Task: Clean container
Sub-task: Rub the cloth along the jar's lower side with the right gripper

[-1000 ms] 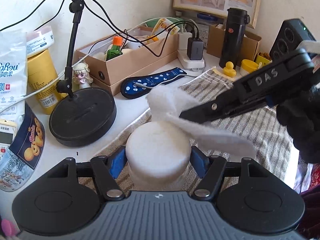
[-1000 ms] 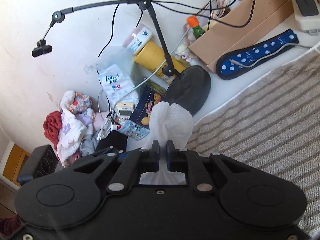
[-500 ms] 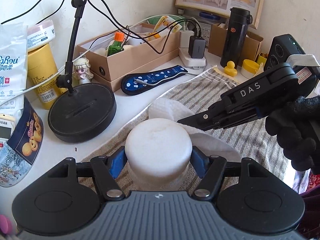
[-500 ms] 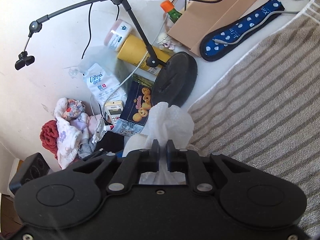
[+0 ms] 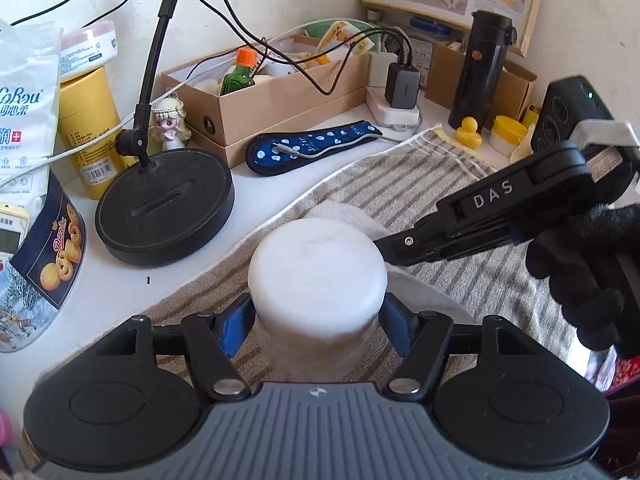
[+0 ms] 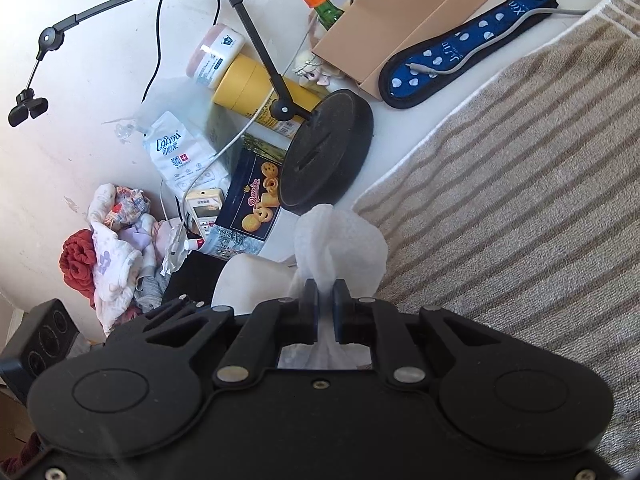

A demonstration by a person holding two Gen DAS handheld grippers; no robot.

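Here, a striped towel (image 5: 460,192) covers the desk under my work. On it stands the white container (image 5: 316,276), upright, clamped between the blue pads of my left gripper (image 5: 318,316). My right gripper (image 6: 325,300) is pinched tight on a white tissue (image 6: 340,244), which touches the container's far right side. Black lamp base (image 5: 164,204) sits just left of the towel.

Matte black hand-held gripper (image 5: 384,254) lettered "DAS", silver screws, blue pads (image 5: 234,322), black fuzzy glove (image 5: 580,276).
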